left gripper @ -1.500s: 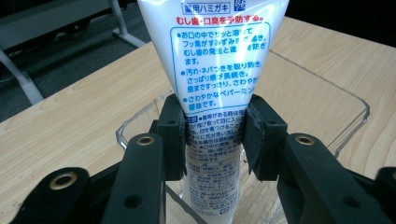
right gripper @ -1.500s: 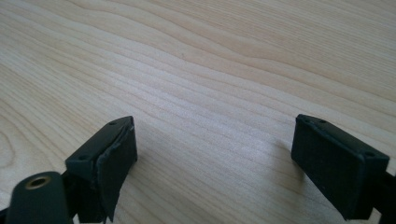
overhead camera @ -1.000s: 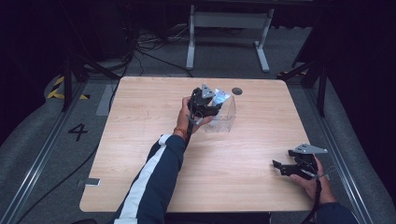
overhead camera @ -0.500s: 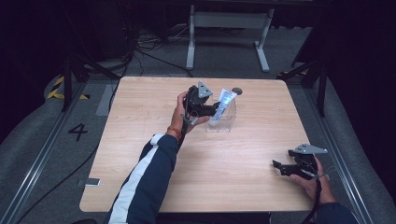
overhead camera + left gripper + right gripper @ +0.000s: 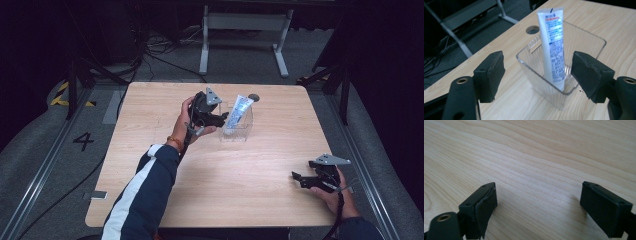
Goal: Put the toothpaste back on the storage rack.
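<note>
A white tube with blue print (image 5: 238,114) (image 5: 552,47) stands leaning in a clear plastic cup (image 5: 238,131) (image 5: 564,82) near the table's far middle. My left gripper (image 5: 224,119) (image 5: 537,75) hovers just left of the cup, open, with nothing between its jaws; the tube and cup lie beyond them. My right gripper (image 5: 300,179) (image 5: 537,207) rests low over bare wood at the table's near right, open and empty.
The light wooden table (image 5: 165,100) has a round cable hole (image 5: 254,97) (image 5: 533,30) just behind the cup. A metal stand (image 5: 242,22) and cables lie on the floor beyond the far edge. A rail runs along the floor at each side.
My left gripper has let go of the tube and drawn back to the left. The tube now stands in the cup. The right gripper has not moved.
</note>
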Motion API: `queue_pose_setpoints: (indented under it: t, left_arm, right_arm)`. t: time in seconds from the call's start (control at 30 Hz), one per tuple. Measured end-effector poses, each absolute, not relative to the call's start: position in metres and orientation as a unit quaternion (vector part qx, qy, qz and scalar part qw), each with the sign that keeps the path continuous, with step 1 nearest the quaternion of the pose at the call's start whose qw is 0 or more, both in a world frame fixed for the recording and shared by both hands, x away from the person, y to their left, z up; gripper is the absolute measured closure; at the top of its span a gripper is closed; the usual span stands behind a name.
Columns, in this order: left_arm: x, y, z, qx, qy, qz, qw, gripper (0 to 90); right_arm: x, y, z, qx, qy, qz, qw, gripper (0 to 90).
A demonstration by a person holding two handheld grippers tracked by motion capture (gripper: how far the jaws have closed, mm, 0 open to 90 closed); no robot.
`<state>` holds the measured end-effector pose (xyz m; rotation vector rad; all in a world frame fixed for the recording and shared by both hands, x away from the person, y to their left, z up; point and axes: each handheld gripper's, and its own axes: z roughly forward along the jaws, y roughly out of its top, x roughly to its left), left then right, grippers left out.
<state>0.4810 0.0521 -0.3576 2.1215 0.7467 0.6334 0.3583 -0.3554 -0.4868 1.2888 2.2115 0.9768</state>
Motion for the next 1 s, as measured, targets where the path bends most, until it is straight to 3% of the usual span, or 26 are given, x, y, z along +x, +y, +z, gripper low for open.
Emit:
queue_pose_setpoints:
  t: [0.77, 1.0]
  left_arm:
    - [0.449, 0.104, -0.366, 0.869, 0.283, 0.259, 0.312, 24.9]
    - [0.439, 0.118, -0.369, 0.869, 0.279, 0.263, 0.313, 24.4]
  right_arm:
    - [0.357, -0.355, -0.487, 0.462, 0.791, 0.348, 0.2, 14.5]
    - [0.357, -0.356, -0.487, 0.462, 0.791, 0.347, 0.2, 14.5]
